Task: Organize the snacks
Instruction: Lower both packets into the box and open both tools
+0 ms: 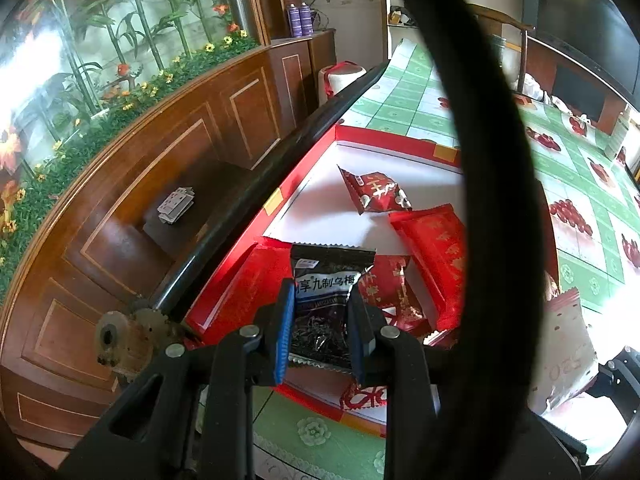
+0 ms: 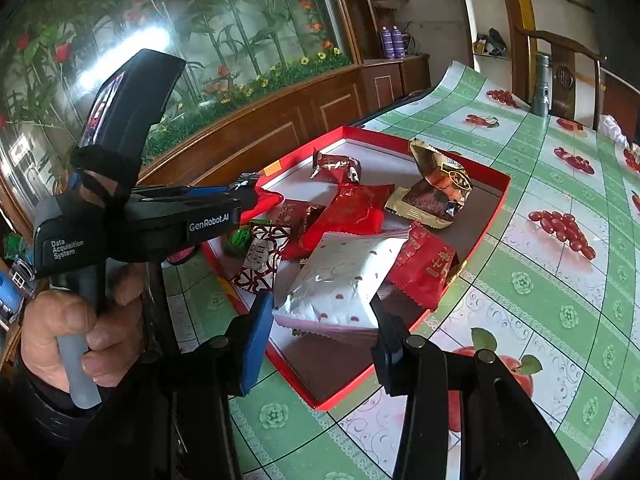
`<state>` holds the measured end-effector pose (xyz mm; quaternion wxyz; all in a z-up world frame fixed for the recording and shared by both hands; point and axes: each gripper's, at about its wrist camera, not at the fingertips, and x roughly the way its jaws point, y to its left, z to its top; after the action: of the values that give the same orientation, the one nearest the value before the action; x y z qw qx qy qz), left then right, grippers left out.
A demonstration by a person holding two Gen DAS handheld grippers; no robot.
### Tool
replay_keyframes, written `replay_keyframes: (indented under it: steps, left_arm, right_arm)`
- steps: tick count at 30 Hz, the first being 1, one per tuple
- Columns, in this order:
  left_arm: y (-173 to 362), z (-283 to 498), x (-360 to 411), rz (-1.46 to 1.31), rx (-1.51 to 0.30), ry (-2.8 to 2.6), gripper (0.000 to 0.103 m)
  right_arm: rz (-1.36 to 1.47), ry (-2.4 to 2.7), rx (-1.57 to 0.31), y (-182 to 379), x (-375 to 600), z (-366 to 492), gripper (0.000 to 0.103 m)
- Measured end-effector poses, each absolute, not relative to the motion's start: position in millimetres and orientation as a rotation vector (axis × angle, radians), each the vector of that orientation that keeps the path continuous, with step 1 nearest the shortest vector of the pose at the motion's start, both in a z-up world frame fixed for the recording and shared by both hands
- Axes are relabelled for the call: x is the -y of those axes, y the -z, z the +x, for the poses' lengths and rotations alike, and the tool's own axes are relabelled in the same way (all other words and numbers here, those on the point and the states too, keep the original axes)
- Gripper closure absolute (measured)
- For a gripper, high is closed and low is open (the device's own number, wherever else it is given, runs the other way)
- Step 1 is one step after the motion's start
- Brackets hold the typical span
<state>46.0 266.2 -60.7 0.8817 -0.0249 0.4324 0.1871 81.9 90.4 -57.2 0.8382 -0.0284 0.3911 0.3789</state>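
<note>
Gripping black packet (image 1: 326,304) lengthwise, apparently upright, left gripper (image 1: 320,328).

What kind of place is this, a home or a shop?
Probably a home, perhaps a dining or living room. A table wears a green cloth printed with fruit, a carved wooden chair stands behind it, and a wood-panelled wall carries a large flower and bamboo mural.
</note>
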Motion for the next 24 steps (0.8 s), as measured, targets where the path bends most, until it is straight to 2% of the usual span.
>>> replay_keyframes:
  steps: [17, 18, 20, 22, 24]
  left_arm:
    - [70.0, 68.4, -271.8, -0.033, -0.909, -0.41, 0.077]
    - [72.1, 70.5, -272.1, -0.032, -0.918, -0.409, 0.076]
    - [75.0, 73.0, -273.3, -0.045, -0.932, -0.404, 0.065]
    - [73.4, 72.3, -273.0, -0.048, -0.925, -0.408, 0.048]
    - [69.9, 70.2, -271.1, -0.042, -0.913, -0.413, 0.046]
  right_arm:
    - [-0.077, -0.794, -0.854, 69.7, -104.7, 96.8, 0.059]
    - [-0.077, -0.794, -0.859, 70.1, -105.2, 97.3, 0.058]
    - [-0.076, -0.794, -0.872, 71.0, -104.9, 97.6, 0.057]
    - [-0.073, -0.791, -0.87, 70.3, -102.5, 96.4, 0.057]
    - [-0.068, -0.783, -0.866, 68.8, -99.2, 95.5, 0.055]
